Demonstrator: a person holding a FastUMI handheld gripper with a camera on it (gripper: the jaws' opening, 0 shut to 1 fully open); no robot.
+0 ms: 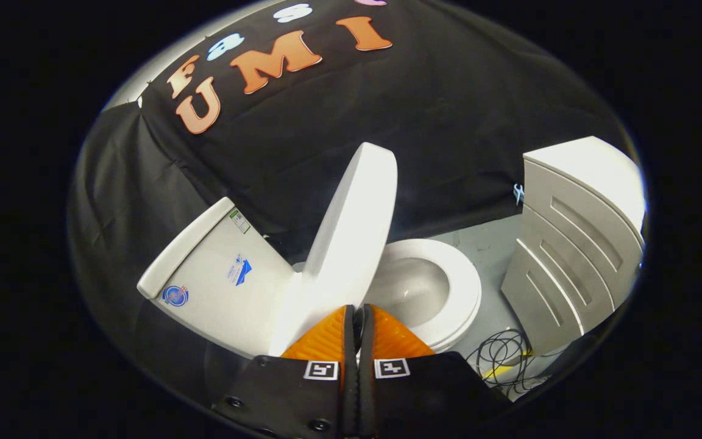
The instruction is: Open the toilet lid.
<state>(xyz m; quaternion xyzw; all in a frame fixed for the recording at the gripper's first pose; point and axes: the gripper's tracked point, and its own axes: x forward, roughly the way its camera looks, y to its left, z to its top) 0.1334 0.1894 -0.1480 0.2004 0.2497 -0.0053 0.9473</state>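
A white toilet stands ahead of me, seen tilted. Its lid is raised, standing nearly upright between the tank and the bowl. The seat ring lies down around the open bowl. My gripper sits at the lower edge of the raised lid, its two fingers pressed together with no visible gap and nothing between them. The fingertips are just below the lid's base, close to the hinge area; whether they touch the lid I cannot tell.
A white cabinet with slatted drawer fronts stands beyond the bowl on the grey floor. A tangle of black cable lies on the floor by the cabinet's base. Black cloth backs the tank.
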